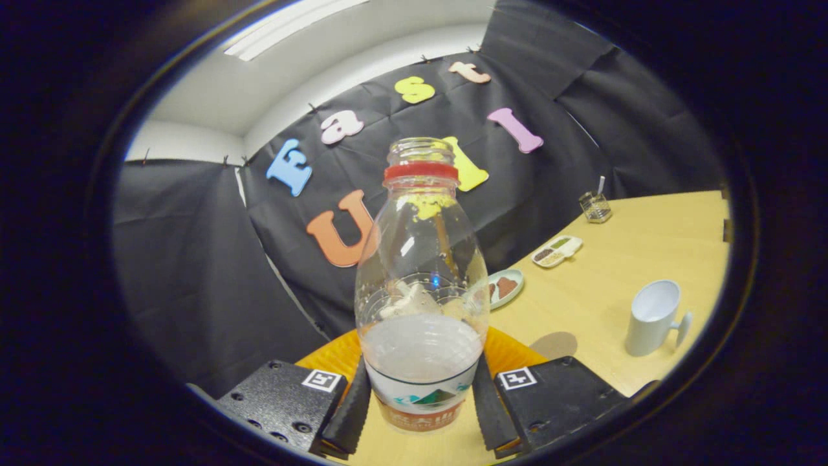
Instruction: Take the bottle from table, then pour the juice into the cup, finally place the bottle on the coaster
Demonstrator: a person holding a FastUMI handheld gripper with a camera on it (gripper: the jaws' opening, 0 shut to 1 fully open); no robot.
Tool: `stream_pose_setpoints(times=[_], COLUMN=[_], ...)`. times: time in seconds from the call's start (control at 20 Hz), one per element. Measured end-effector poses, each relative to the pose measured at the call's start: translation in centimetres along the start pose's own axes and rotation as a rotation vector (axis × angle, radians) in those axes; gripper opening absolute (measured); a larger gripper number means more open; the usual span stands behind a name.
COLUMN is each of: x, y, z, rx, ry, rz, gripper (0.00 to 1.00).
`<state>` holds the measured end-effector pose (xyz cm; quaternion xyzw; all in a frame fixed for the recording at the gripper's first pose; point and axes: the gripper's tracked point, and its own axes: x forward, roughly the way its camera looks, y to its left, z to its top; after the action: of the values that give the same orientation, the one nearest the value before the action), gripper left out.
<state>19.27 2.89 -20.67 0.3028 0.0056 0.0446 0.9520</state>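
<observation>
The gripper (420, 401) is closed on the lower body of a clear plastic bottle with a red neck ring (420, 278), one finger pressed against each side of its labelled band. The bottle is held upright between the fingers, uncapped, with a shallow layer of pale juice left at the bottom. Beneath and just behind the bottle an orange ribbed round coaster (511, 353) is seen on the light wooden bench (647, 259); whether the bottle's base already rests on it or hangs just above cannot be told, since the base is hidden between the fingers. A white handled cup (653, 317) stands well apart to the right, upright on the bench. Beyond the bottle a small green plate (506, 287), a white divided tray (557, 250) and a small clear container (595, 207) are lined up along the bench.

The placing step seems to be in hand. It is best done by keeping the bottle vertical, centring its base over the coaster and lowering it until it is fully seated. The fingers should be parted only then, evenly and slowly, so the light bottle is not tipped or dragged sideways.
</observation>
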Motion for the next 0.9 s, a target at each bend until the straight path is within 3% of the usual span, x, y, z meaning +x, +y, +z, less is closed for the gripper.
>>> stream_pose_setpoints(times=[0.9], x=[-0.5], y=[-4.2], z=[1.4], rx=[0.632], ry=[0.006], rz=[0.013], gripper=[0.74])
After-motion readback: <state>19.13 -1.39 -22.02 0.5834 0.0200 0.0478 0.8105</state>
